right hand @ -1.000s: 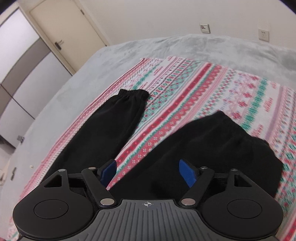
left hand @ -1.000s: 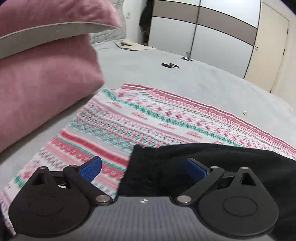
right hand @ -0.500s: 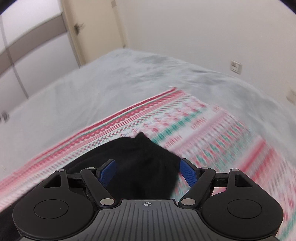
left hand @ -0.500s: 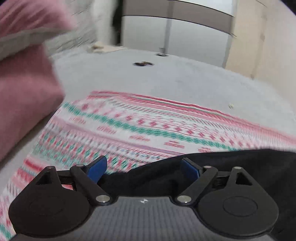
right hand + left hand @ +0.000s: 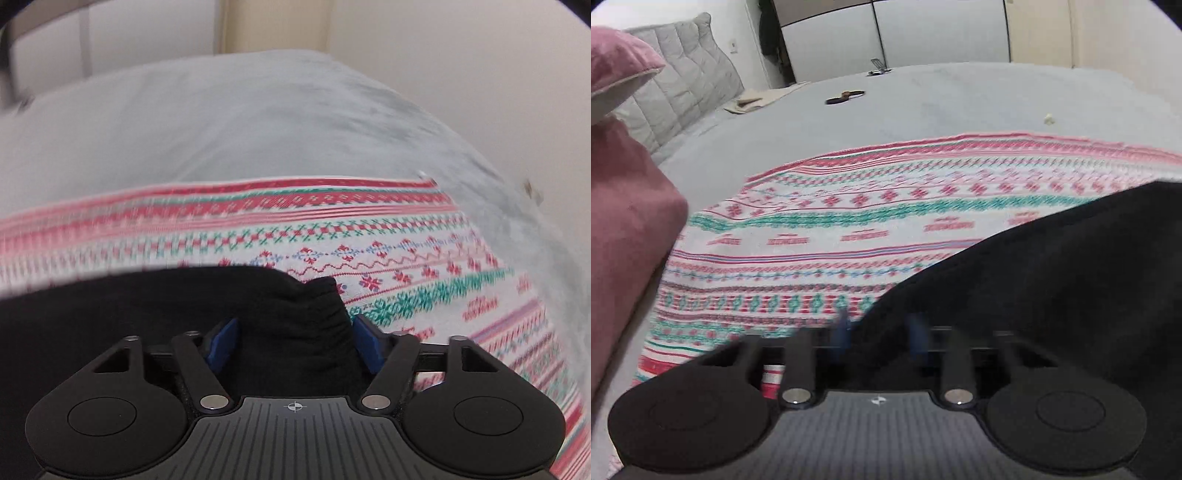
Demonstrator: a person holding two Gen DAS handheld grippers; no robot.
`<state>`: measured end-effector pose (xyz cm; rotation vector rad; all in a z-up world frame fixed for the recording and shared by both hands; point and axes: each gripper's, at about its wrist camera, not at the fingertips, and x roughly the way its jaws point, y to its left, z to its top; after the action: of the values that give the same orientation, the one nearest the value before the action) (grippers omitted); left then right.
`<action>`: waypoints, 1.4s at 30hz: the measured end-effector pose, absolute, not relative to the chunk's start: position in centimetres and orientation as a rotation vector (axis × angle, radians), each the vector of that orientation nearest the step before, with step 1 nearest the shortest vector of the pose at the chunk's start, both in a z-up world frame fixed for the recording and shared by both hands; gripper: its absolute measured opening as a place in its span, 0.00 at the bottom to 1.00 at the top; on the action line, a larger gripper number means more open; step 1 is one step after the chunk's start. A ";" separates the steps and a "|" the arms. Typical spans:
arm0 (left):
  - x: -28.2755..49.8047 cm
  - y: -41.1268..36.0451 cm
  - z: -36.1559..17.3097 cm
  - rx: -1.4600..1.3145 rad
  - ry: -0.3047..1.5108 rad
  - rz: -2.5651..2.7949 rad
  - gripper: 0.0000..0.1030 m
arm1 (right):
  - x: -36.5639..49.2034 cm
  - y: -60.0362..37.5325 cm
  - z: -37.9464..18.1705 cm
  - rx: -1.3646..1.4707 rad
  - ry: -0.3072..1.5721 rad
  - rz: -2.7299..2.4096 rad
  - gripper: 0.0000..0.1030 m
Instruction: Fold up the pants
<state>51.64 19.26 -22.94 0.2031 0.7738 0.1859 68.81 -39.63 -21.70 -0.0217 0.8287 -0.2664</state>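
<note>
Black pants (image 5: 1052, 280) lie on a red, green and white patterned blanket (image 5: 871, 221) spread on the bed. In the left wrist view my left gripper (image 5: 879, 332) is blurred. Its jaws are closing, and the blue pads (image 5: 843, 332) stand close together with the pants' edge pinched between them. In the right wrist view a gathered leg cuff (image 5: 314, 317) of the pants (image 5: 110, 314) sits between the blue pads (image 5: 365, 343) of my right gripper (image 5: 295, 343). Its jaws are closing too, but the pads still stand beside the cuff without squeezing it.
A pink pillow (image 5: 624, 229) rises at the left, close to the blanket's edge, with a grey quilted headboard (image 5: 683, 88) behind it. Small dark objects (image 5: 846, 96) lie far off on the grey bedspread (image 5: 923, 110). White wardrobe doors (image 5: 923, 29) stand beyond the bed.
The left gripper's pads have come from wide apart to close together on the pants' edge. My right gripper swung across the pants to a leg cuff, and its pads have narrowed around it.
</note>
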 end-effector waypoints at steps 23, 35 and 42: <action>49.1 20.4 -16.6 0.050 0.636 0.236 0.36 | 64.6 -41.3 -14.2 -0.030 0.747 -0.383 0.10; 28.9 18.7 -15.3 0.397 0.821 -0.081 0.40 | 39.8 -45.2 -9.1 0.013 0.360 -0.064 0.16; 23.6 20.4 -15.5 0.288 0.962 -0.076 0.60 | 29.5 -48.3 -22.6 0.138 0.657 -0.316 0.61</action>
<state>23.59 20.45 -15.55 0.2877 0.9619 -0.0756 29.50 -48.33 -22.58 0.1377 0.6574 -0.3156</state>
